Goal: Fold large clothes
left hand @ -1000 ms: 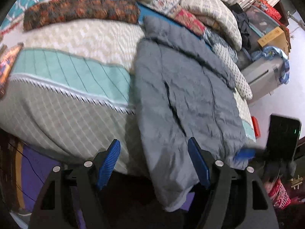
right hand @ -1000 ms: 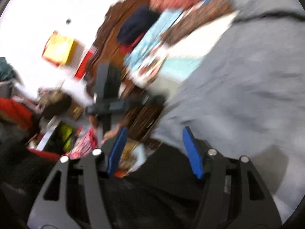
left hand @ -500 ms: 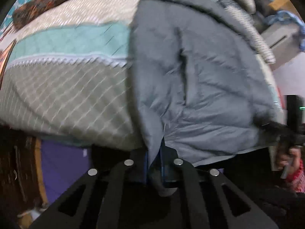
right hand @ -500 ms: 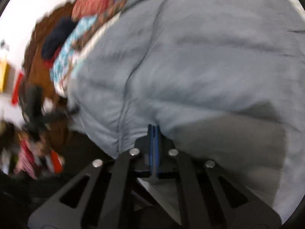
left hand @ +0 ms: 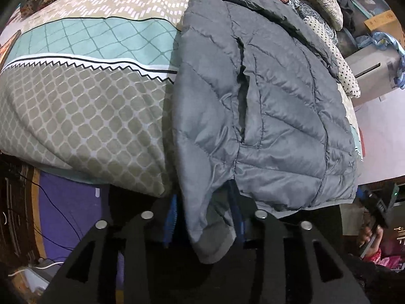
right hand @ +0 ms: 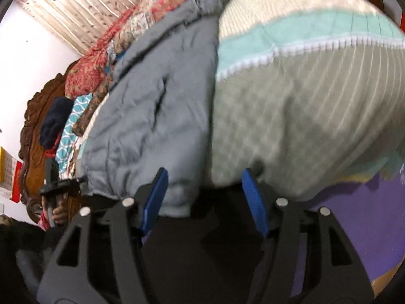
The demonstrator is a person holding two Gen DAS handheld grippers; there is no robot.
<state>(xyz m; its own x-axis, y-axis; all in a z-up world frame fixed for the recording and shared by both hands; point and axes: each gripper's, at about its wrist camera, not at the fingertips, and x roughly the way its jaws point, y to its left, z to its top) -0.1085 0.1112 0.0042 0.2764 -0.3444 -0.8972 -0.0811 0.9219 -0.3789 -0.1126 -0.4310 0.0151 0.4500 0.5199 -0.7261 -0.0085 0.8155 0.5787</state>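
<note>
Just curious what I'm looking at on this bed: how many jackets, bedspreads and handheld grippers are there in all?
Grey jacket: 1
Patterned bedspread: 1
Grippers: 2, the left gripper and the right gripper
Total: 4

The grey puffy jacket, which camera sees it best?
The left wrist view. There the grey puffy jacket is sharp and fills the middle, from collar to hem, stitching and front opening clear, on the patterned bedspread. The right wrist view shows it blurred, squeezed to one side, its hem corner between the open fingers.
</note>
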